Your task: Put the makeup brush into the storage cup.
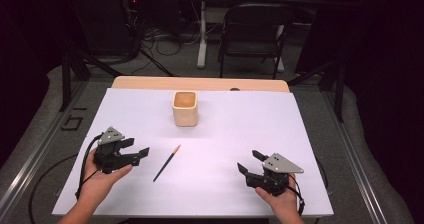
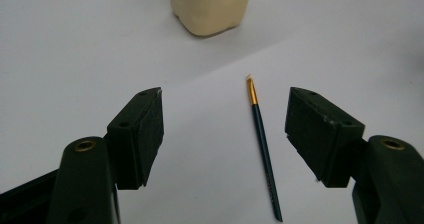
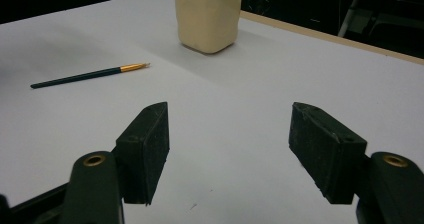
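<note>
Nothing is done yet: the paintbrush (image 1: 167,162) lies loose on the counter (image 1: 225,149) short of the cup (image 1: 185,108), left hand-held gripper (image 1: 139,149) and right hand-held gripper (image 1: 251,163) both spread apart, empty.

Left hand-held gripper (image 1: 140,151) held low over tabletop (image 1: 300,134), near its left front, jaws spread wide. Right hand-held gripper (image 1: 250,162) near right front, jaws likewise apart.
</note>
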`<control>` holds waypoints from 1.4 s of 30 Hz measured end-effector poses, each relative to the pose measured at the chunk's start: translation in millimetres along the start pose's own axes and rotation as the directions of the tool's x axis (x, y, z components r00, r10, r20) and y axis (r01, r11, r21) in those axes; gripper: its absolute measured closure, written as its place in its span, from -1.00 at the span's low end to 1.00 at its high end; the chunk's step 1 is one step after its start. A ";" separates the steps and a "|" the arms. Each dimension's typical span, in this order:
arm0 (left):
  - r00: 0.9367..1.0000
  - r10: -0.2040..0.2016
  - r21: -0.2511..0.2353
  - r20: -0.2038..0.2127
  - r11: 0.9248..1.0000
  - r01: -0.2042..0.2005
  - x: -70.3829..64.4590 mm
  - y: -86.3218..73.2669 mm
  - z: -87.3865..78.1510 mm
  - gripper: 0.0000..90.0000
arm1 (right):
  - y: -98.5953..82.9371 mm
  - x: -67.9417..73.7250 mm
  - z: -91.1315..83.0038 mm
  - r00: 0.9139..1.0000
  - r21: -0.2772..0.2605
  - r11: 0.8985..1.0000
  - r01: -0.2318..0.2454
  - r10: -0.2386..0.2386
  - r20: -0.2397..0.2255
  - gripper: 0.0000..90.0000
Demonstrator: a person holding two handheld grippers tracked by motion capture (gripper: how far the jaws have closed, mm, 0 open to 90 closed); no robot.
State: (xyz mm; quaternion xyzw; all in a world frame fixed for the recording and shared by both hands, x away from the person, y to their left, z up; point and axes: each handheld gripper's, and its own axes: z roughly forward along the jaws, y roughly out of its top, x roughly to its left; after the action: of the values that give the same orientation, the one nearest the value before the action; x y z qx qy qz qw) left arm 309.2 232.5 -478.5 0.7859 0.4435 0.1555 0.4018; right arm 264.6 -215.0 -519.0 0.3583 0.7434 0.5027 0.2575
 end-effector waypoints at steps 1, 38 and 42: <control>1.000 0.000 0.000 0.000 1.000 0.000 0.0 0.0 0.0 -0.29 | 0.0 0.1 0.0 1.000 0.001 1.000 0.000 0.000 -0.001 -0.28; 0.998 0.052 0.239 -0.040 0.970 -0.041 5.5 26.1 9.4 -0.25 | -0.3 -0.6 -0.2 1.000 0.021 1.000 -0.001 0.001 0.008 -0.27; 0.997 0.056 0.269 -0.047 0.962 -0.041 6.4 29.1 10.8 -0.25 | -0.9 -0.3 0.8 1.000 0.015 1.000 -0.004 0.003 0.007 -0.27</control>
State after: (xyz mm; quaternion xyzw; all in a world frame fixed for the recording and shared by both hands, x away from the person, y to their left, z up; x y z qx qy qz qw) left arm 335.9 224.2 -463.6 0.8391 0.4518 0.1250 0.2760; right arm 265.1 -215.0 -520.0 0.3633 0.7455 0.4964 0.2566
